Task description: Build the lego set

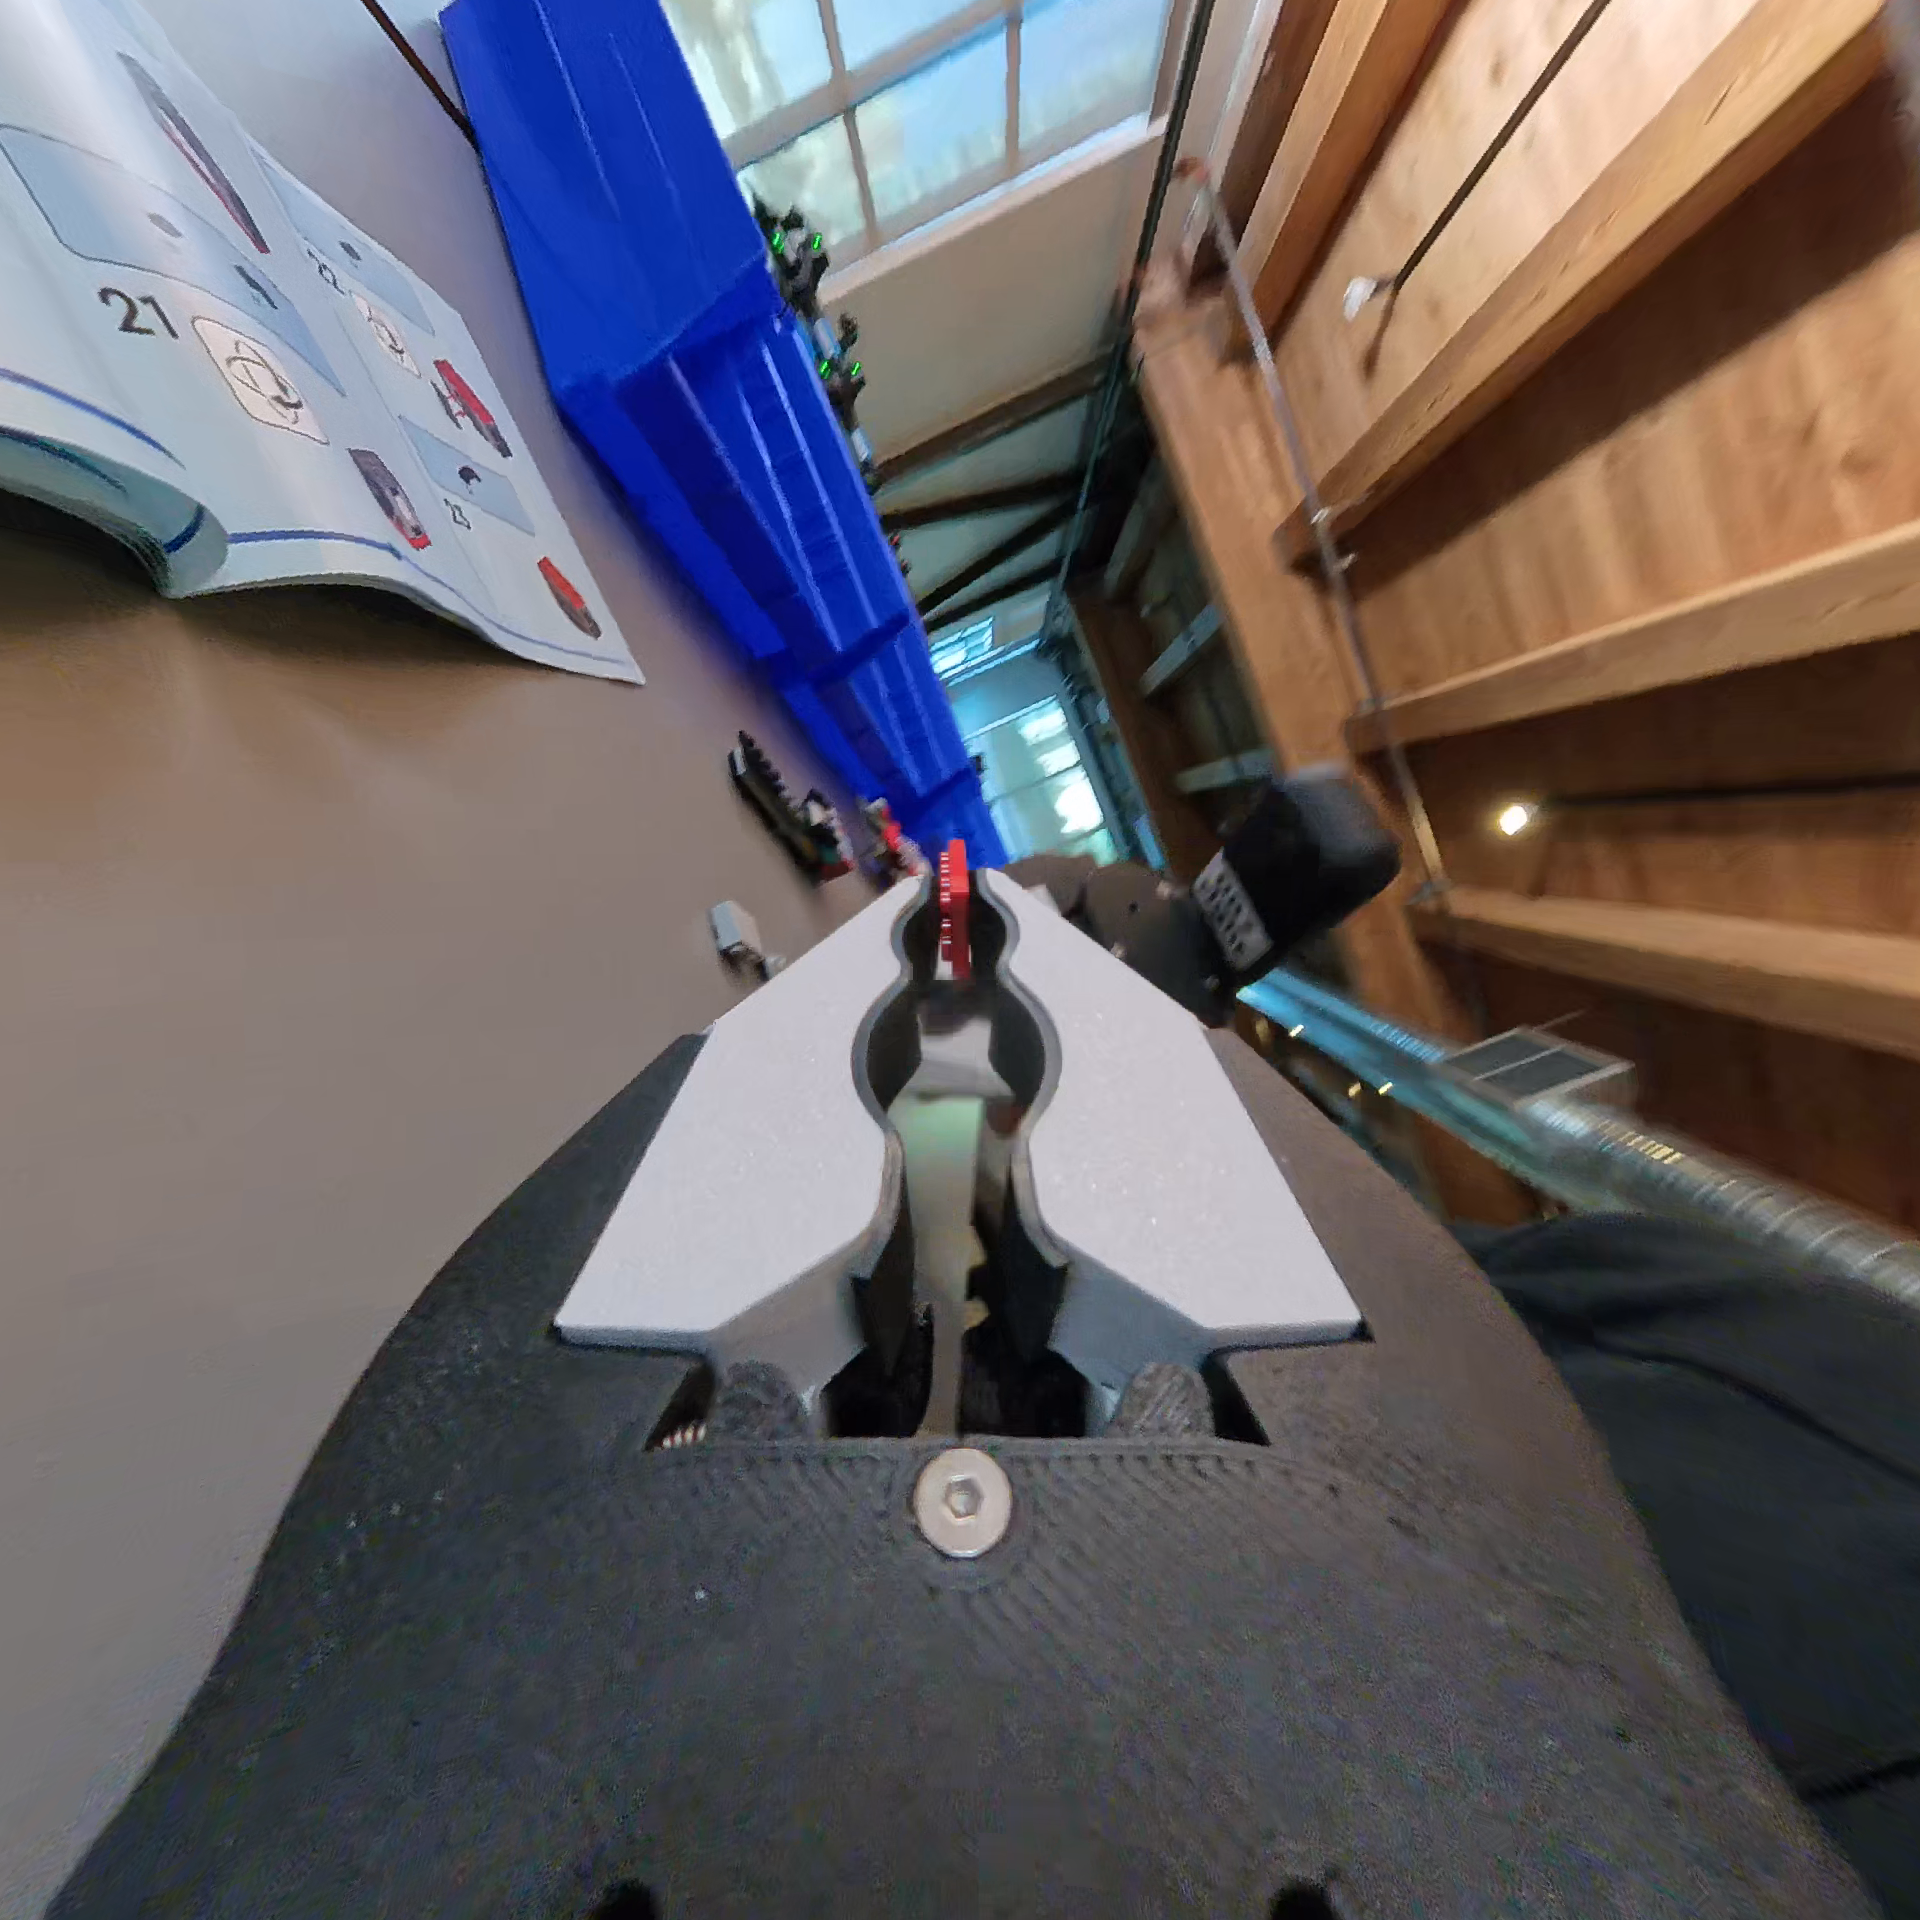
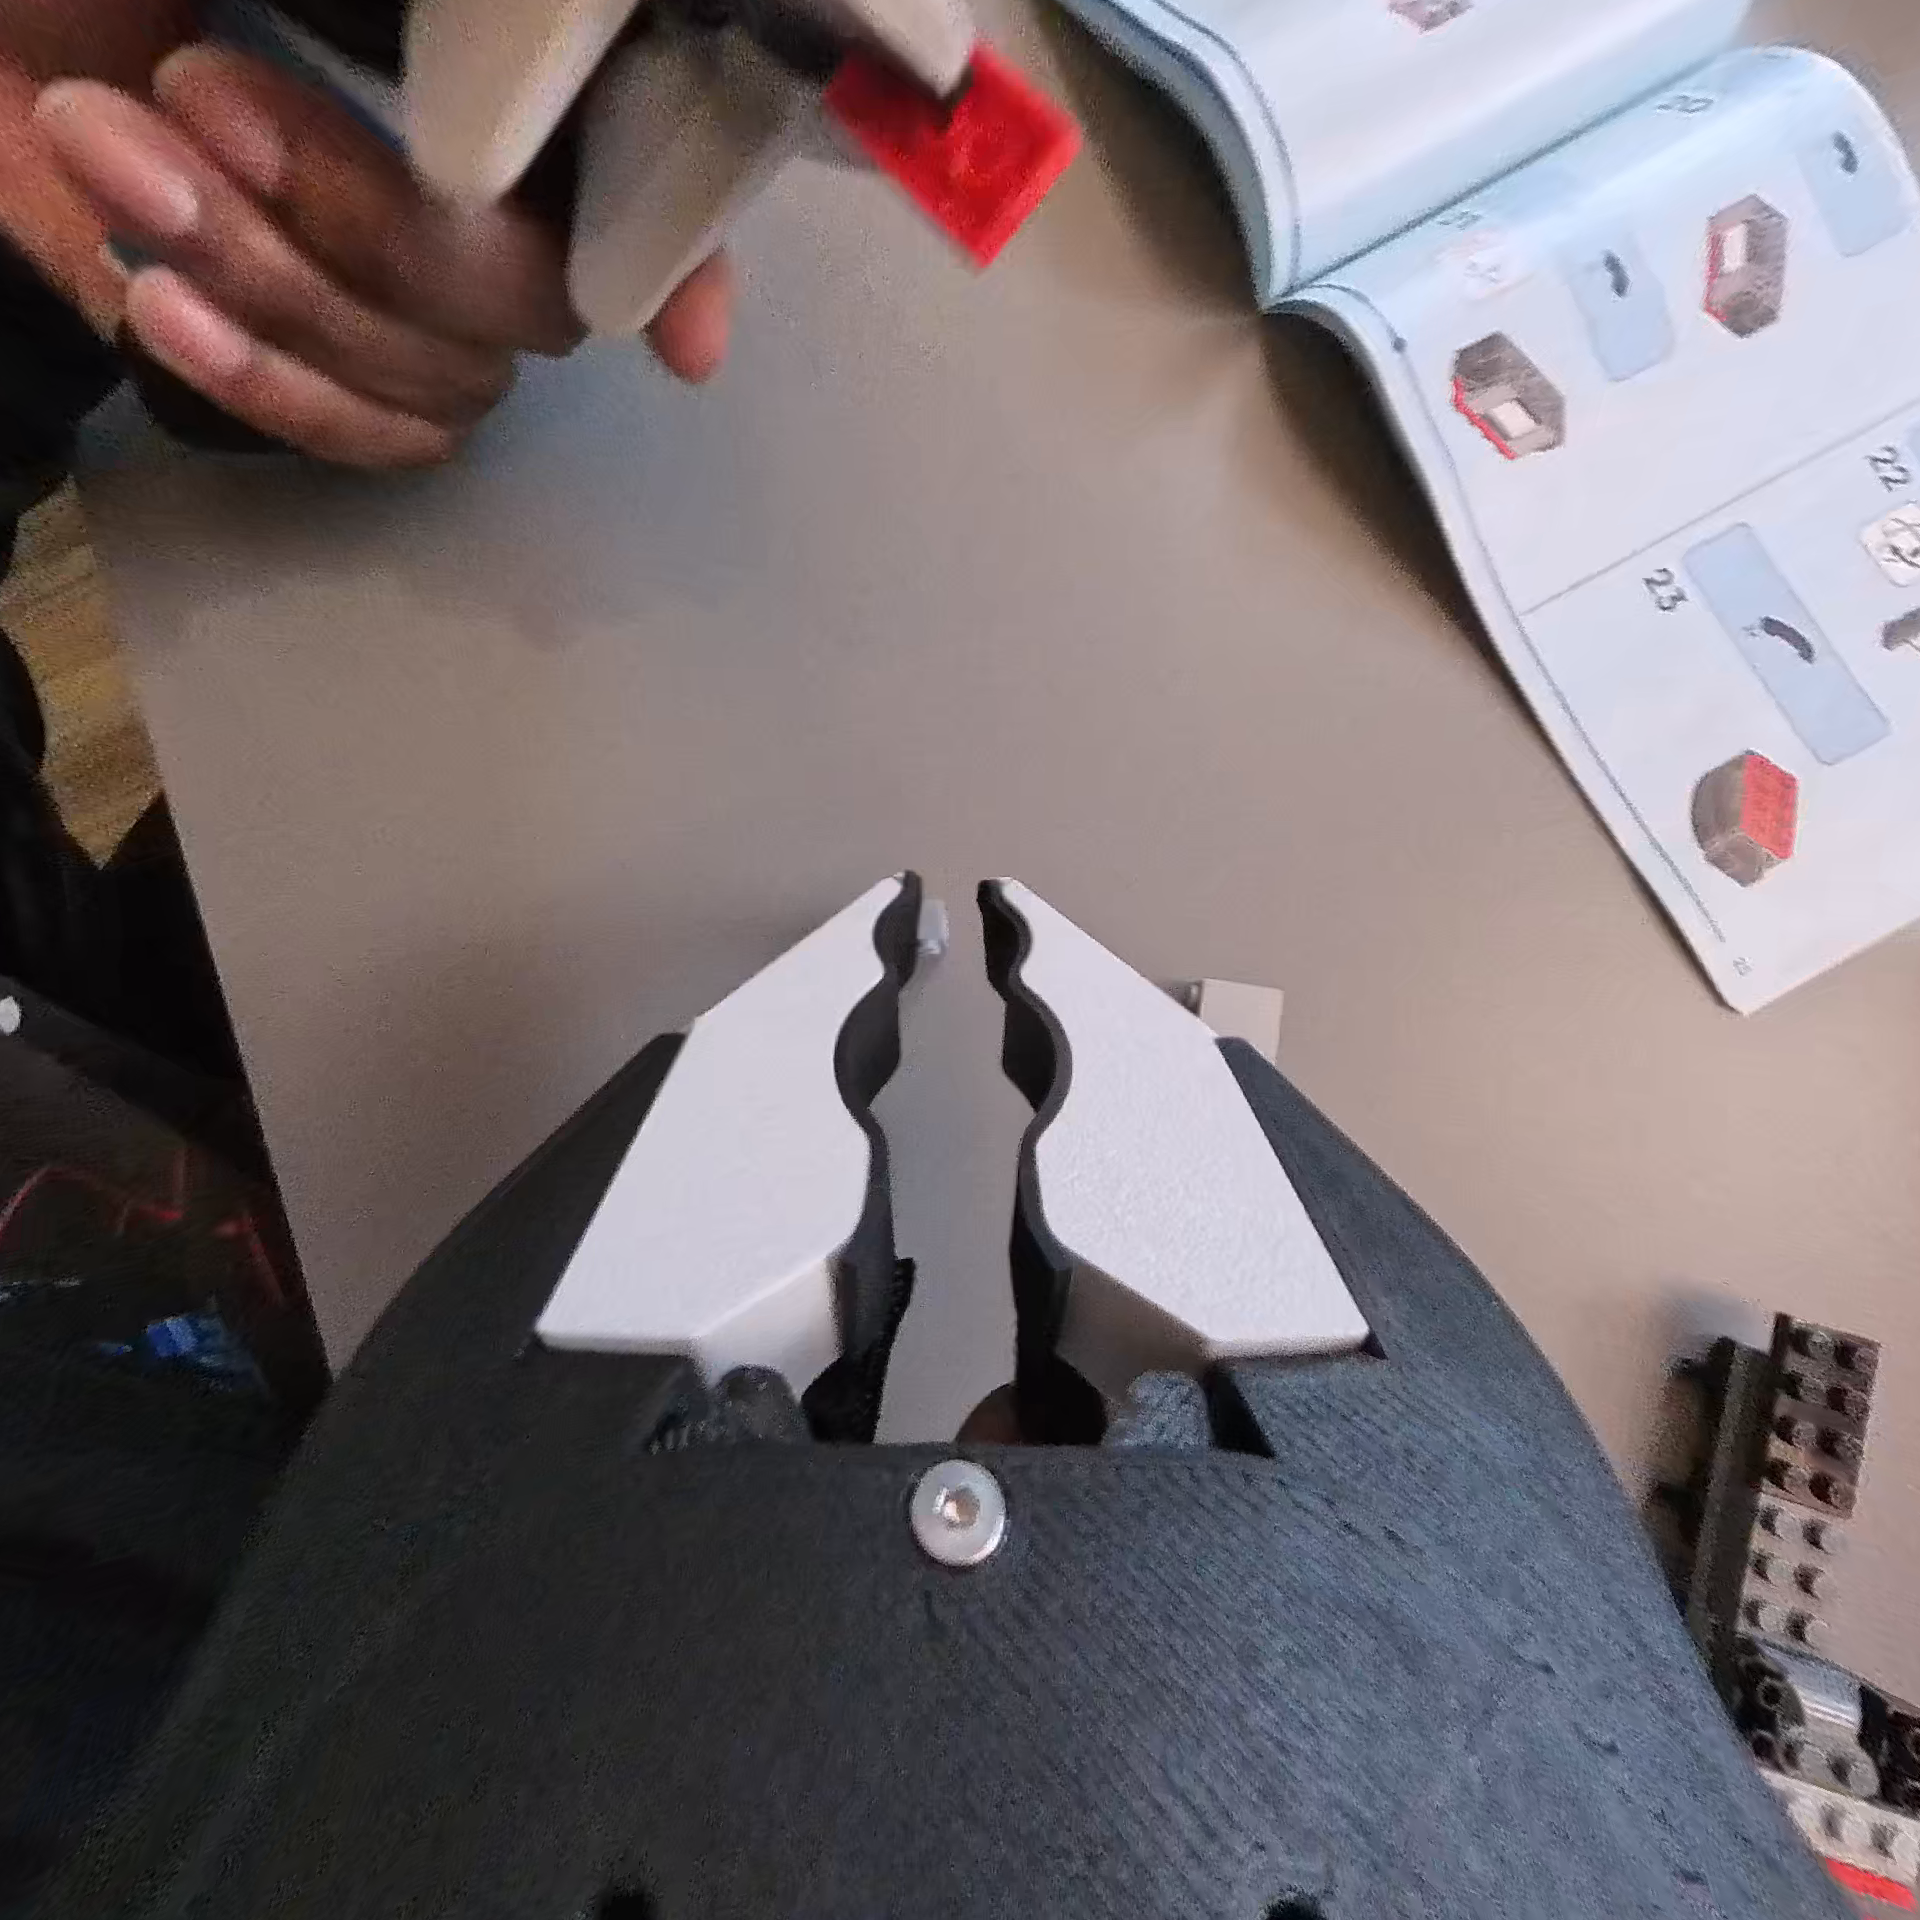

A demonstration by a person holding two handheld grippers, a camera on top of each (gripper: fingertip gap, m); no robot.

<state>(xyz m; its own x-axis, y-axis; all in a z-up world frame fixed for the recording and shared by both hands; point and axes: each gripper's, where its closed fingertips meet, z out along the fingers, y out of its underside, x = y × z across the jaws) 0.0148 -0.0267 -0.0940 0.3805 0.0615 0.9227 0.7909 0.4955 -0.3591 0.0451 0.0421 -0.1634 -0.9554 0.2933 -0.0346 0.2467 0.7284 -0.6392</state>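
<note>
My left gripper [image 1: 952,883] is shut on a small red lego plate [image 1: 952,909], held edge-on between its fingertips above the table. In the right wrist view the left gripper [image 2: 914,83] shows blurred at the top, gripped by a hand [image 2: 260,260], with the red plate [image 2: 961,156] sticking out of it. My right gripper [image 2: 945,888] is open by a narrow gap, low over the table. A tiny grey piece [image 2: 932,928] sits against the inside of its left fingertip; the right finger does not touch it. A second grey piece [image 2: 1236,1013] lies beside the right finger.
An open instruction booklet [image 2: 1662,468] lies at the upper right, and at the upper left in the left wrist view [image 1: 260,364]. A dark brown and grey lego assembly [image 2: 1808,1507] sits at the lower right. Blue bins [image 1: 675,364] line the table's far edge. Small pieces [image 1: 800,810] lie near them. The left gripper's tips are roughly 10 centimeters from the right gripper's.
</note>
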